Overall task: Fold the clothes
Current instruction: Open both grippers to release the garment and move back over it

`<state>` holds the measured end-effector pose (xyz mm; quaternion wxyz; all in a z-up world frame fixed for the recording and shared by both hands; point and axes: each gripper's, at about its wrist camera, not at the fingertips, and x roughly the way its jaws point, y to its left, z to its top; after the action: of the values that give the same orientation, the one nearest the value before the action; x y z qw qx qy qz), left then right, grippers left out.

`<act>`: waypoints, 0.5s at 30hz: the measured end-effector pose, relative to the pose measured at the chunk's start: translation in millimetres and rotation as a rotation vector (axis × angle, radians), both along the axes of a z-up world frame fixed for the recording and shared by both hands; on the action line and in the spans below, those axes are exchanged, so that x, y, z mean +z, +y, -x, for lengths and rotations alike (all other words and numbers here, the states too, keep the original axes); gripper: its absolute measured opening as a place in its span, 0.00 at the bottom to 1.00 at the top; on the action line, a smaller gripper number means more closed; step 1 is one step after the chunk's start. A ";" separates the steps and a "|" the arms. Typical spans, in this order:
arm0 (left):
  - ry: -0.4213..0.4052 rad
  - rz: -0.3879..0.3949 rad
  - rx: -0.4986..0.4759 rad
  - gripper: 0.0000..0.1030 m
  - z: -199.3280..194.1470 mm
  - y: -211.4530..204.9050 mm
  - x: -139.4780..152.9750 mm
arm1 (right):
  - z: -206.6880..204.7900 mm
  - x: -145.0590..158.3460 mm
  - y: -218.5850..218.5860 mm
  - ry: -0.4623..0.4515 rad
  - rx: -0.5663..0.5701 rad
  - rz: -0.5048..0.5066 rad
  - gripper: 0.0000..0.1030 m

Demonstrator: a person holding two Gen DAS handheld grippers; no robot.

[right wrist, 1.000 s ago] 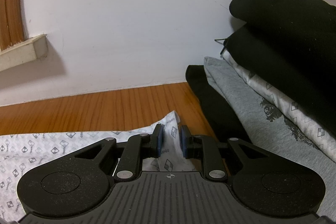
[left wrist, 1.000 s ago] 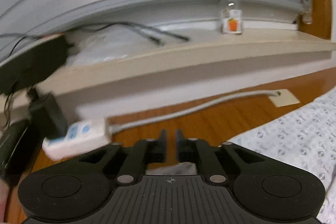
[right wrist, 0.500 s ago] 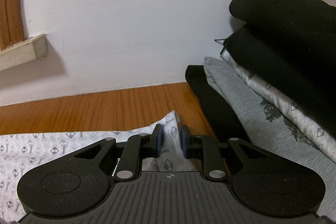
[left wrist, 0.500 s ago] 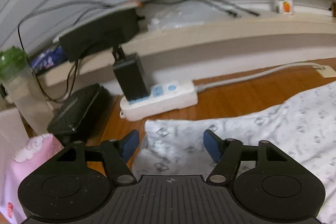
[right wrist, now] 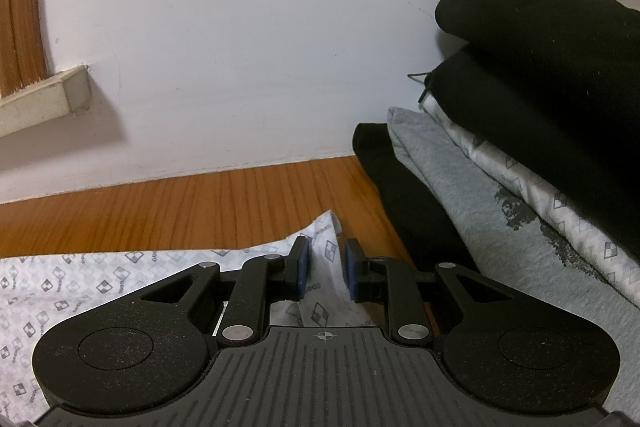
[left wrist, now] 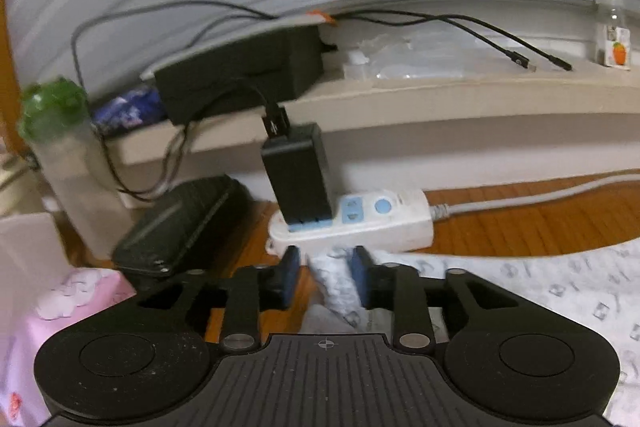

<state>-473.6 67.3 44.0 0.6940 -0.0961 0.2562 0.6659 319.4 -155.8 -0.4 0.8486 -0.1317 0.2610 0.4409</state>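
Over garment (left wrist: 520,291) | left tongs (left wrist: 326,267) narrowed since earlier, cloth between

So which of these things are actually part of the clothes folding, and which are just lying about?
Part of the job:
patterned white garment
left gripper
right gripper
stack of folded clothes

Lying about:
power strip
black charger
small jar
green-capped bottle

Blurred and cropped bits

Green-capped bottle (left wrist: 56,131) at far left is smeared; pink cloth (left wrist: 60,311) and clothes stack (right wrist: 540,131) run off-frame.
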 end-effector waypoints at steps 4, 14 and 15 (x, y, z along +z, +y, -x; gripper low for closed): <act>-0.048 -0.018 -0.095 0.73 -27.2 -20.6 7.1 | 3.4 0.3 0.7 -0.035 -0.027 0.016 0.43; -0.064 0.064 -0.368 0.79 -114.8 -41.2 -5.5 | 87.7 21.5 -7.5 -0.108 0.232 -0.032 0.52; -0.057 0.071 -0.376 0.79 -119.6 -40.8 -8.4 | 103.5 23.0 -6.2 -0.108 0.288 -0.031 0.45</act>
<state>-354.0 26.6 35.5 0.8093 -0.0900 0.2731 0.5122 215.9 -162.0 22.6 0.7912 -0.1782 0.1865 0.5545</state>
